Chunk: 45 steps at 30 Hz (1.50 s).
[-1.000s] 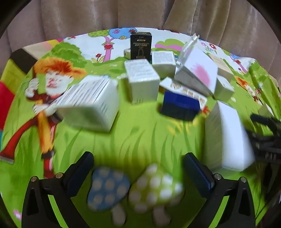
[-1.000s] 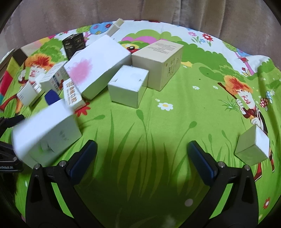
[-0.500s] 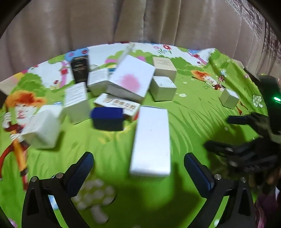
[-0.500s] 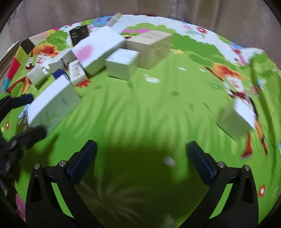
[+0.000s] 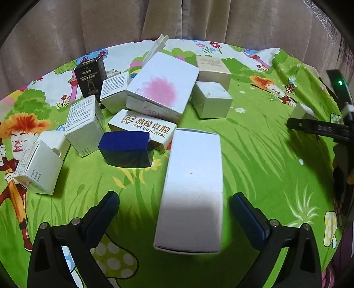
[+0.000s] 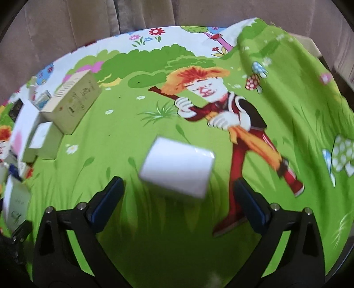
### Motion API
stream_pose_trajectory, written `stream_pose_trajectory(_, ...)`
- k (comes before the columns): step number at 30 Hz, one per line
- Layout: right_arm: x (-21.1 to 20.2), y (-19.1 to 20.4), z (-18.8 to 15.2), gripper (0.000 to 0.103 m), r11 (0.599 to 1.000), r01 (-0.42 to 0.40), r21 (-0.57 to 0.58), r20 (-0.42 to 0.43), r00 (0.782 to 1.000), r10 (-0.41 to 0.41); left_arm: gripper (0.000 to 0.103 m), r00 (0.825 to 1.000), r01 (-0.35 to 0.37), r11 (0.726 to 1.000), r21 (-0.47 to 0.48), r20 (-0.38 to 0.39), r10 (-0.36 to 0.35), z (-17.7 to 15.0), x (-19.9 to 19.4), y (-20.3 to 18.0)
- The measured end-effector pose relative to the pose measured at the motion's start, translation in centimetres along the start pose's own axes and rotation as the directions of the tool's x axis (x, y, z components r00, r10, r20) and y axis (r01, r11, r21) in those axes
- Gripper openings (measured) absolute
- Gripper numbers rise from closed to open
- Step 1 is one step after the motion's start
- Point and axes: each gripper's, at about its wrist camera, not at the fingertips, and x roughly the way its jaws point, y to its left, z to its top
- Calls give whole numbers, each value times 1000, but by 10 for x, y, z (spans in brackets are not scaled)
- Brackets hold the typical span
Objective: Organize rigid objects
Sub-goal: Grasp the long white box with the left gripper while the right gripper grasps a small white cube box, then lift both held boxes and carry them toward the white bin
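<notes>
A long white box (image 5: 192,190) lies lengthwise on the cartoon cloth (image 5: 254,155), its near end between the spread fingers of my left gripper (image 5: 176,206), which is open and not touching it. A small white box (image 6: 177,166) sits alone on the cloth just ahead of my right gripper (image 6: 179,190). Those jaws are closing, with the box's near edge between the fingertips and the pads clear of it. In the left wrist view the right gripper (image 5: 318,128) shows as a dark shape at the right edge, beside that small white box (image 5: 303,111).
Several boxes crowd the far left: a pink-stained white box (image 5: 163,84), a dark blue box (image 5: 126,148), a dental carton (image 5: 143,128), a black box (image 5: 89,76), a beige box (image 6: 73,106). A curtain (image 5: 177,20) hangs behind the table.
The left view has swung right, bringing the long white box between its fingers. The right gripper has travelled right, and the lone small white box now sits centred just before its jaws.
</notes>
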Motion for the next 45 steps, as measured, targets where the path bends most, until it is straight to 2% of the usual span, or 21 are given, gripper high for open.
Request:
stream_pose_trajectory(5,-2,14,4,77,1000,6,-25,49,999,-5,103,1000,-3,1000,-14,29,4,0,-2,-4)
stream_pose_trajectory(8,-8,13,-4,50,999,-1,-48,82,997,5,97,999,-10,1000,-28,43,11,0,-4,-5)
stream_pose_trajectory(9,-8,17,-5,49,998,-3,-65,93,996,9,95,999,-12,999,-33,50,14,-1,-5,-5)
stream_pose_trajectory(12,-9,24,-6,49,996,12,-92,105,994,-2,69,996,-21,999,-40,84,24,-3,-10,-4)
stream_pose_trajectory(14,-10,26,-7,49,994,-10,-108,104,994,21,46,995,-25,999,-36,100,29,-4,-14,-6)
stream_pose_trajectory(15,-12,29,-10,49,992,-23,-123,104,994,36,39,994,-29,999,-36,106,33,-6,-16,-9)
stream_pose_trajectory(16,-14,33,-12,49,989,-40,-140,99,994,54,37,993,-40,998,-44,105,44,-6,-18,-10)
stream_pose_trajectory(21,-38,83,-38,49,949,-127,-289,86,984,158,36,994,-57,989,-137,85,69,-18,-27,-3)
stream_pose_trajectory(26,-47,122,-59,49,912,-199,-359,58,970,234,36,993,-92,970,-224,53,106,-31,-37,20)
stream_pose_trajectory(31,-57,148,-73,49,880,-245,-406,39,958,285,36,984,-155,945,-287,39,173,-45,-49,43)
stream_pose_trajectory(36,-86,171,-75,49,850,-260,-459,81,940,332,36,968,-203,925,-322,75,239,-49,-76,57)
stream_pose_trajectory(45,-154,175,-69,49,835,-239,-495,217,897,385,36,942,-218,923,-319,179,284,-41,-130,49)
